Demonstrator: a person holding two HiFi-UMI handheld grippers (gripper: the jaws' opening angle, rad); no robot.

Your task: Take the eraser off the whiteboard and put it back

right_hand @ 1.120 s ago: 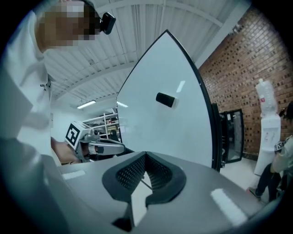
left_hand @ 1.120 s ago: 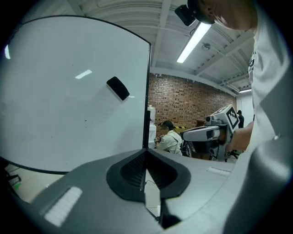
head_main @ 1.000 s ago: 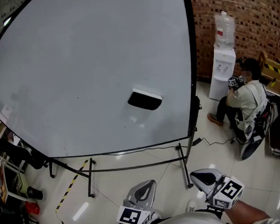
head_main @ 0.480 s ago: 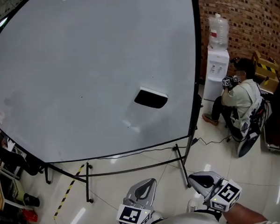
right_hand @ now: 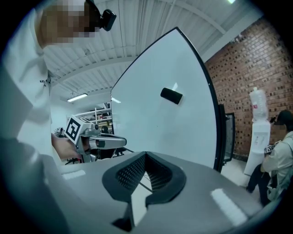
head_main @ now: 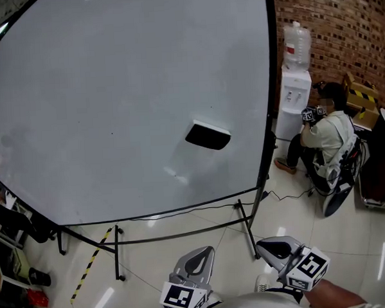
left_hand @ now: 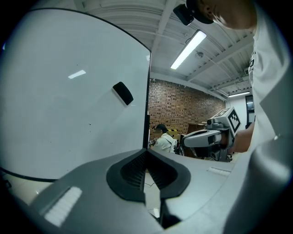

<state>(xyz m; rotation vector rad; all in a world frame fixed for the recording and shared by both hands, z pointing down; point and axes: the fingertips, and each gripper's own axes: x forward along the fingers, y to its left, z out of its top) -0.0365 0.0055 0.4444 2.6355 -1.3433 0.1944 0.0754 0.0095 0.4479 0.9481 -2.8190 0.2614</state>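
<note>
I count one whiteboard (head_main: 113, 109), one eraser (head_main: 207, 136) and two grippers. The eraser is stuck flat on the board, at about 4 o'clock from the board's middle and short of its right edge. In my head view it is a dark oblong with a pale strip along its upper edge. Its long axis runs roughly from 10 o'clock to 4 o'clock, with the right end lower.

Both grippers sit low at 6 o'clock in the head view, well apart from the board and pointing toward it. The left gripper (head_main: 197, 262) has its jaws together with nothing between them. The right gripper (head_main: 274, 247), just beside it toward 5 o'clock, is likewise closed and empty.

At 2 o'clock stands one water dispenser (head_main: 293, 106) with one bottle (head_main: 298, 45) on top, against the brick wall (head_main: 347, 26). One seated person (head_main: 330, 140) is just beside it.
</note>
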